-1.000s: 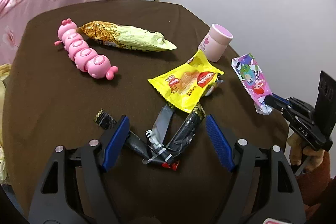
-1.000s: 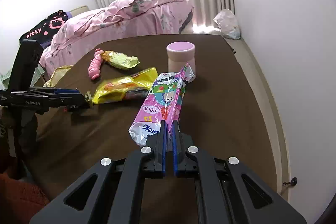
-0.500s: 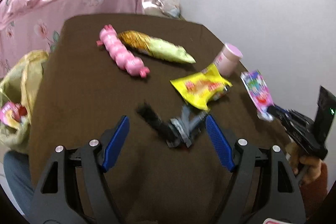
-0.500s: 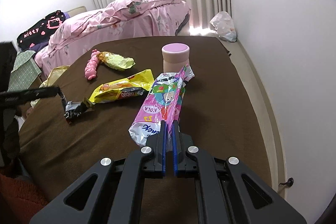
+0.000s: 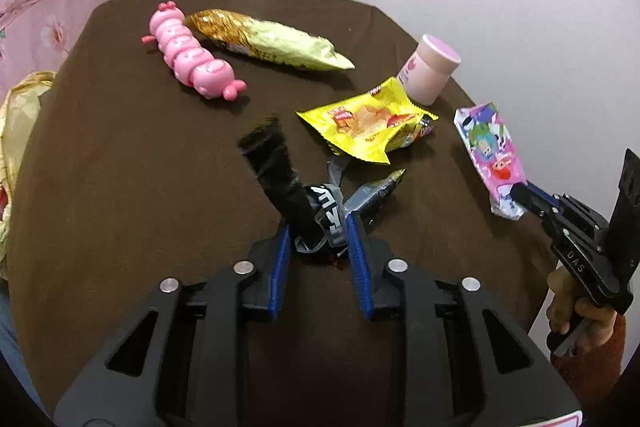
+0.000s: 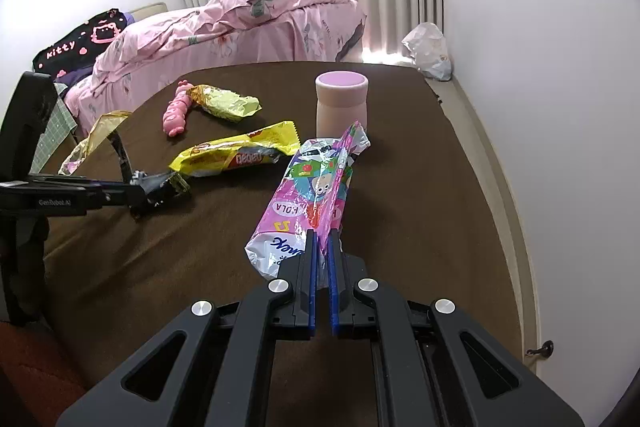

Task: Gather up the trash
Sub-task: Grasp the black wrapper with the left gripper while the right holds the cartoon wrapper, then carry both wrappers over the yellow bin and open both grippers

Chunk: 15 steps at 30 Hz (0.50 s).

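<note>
My left gripper (image 5: 316, 231) is shut on a bundle of black and grey wrappers (image 5: 304, 199), their ends sticking up above the brown table (image 5: 120, 167); it also shows in the right wrist view (image 6: 136, 193). My right gripper (image 6: 322, 239) is shut on a pink cartoon wrapper (image 6: 316, 187), also seen in the left wrist view (image 5: 490, 151). A yellow snack wrapper (image 5: 364, 125) and a gold-green wrapper (image 5: 268, 39) lie on the table.
A pink caterpillar toy (image 5: 192, 63) lies at the table's far left. A pink cup (image 6: 341, 103) stands upright near the wall. A yellow bag (image 6: 94, 135) hangs off the table's left edge. A pink bed (image 6: 224, 23) stands behind.
My left gripper has closed on the black and grey wrappers, which lay flat between its open fingers before, and lifted their ends. The right gripper still holds the pink wrapper.
</note>
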Each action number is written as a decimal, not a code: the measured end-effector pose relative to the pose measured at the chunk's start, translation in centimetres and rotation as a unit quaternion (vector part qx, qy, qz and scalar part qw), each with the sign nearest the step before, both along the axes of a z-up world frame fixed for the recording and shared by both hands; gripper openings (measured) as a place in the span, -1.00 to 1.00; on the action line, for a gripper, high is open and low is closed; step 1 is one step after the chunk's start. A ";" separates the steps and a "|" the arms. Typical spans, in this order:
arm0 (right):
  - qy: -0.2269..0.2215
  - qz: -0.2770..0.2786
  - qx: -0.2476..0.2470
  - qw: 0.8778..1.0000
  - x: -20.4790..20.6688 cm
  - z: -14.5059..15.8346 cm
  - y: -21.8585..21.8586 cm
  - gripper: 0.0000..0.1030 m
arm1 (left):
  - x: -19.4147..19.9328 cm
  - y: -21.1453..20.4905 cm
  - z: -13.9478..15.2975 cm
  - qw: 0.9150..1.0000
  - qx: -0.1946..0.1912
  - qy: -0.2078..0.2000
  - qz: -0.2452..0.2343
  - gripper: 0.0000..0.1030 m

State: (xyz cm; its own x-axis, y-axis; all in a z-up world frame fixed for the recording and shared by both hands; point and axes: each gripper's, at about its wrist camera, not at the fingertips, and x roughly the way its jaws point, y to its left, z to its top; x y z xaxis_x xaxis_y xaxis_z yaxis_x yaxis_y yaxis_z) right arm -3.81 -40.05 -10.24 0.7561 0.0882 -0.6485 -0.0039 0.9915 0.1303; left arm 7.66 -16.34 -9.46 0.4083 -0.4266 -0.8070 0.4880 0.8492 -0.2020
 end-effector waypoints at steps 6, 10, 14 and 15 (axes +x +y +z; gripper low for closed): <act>-0.009 0.010 -0.004 1.000 0.0 0.6 0.7 -0.88 | -0.8 1.0 1.3 0.999 -0.003 -0.035 0.009 -0.52; -0.020 0.023 -0.013 0.999 -0.4 1.6 1.5 -0.88 | -1.1 2.0 2.3 0.998 -0.001 -0.056 0.021 -0.52; -0.033 0.039 -0.032 0.998 -0.8 3.1 2.9 -0.88 | -1.1 3.5 3.3 0.997 -0.008 -0.062 0.038 -0.52; -0.037 0.044 -0.034 0.998 -0.9 3.6 3.3 -0.88 | -1.0 3.8 3.6 0.997 -0.010 -0.064 0.041 -0.52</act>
State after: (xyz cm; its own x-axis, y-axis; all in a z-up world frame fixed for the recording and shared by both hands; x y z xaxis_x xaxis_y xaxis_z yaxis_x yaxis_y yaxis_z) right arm -4.71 -36.75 -6.66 0.7938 0.1137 -0.5975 -0.0987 0.9934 0.0580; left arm 6.63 -12.54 -5.87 0.5425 -0.4026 -0.7373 0.4394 0.8840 -0.1594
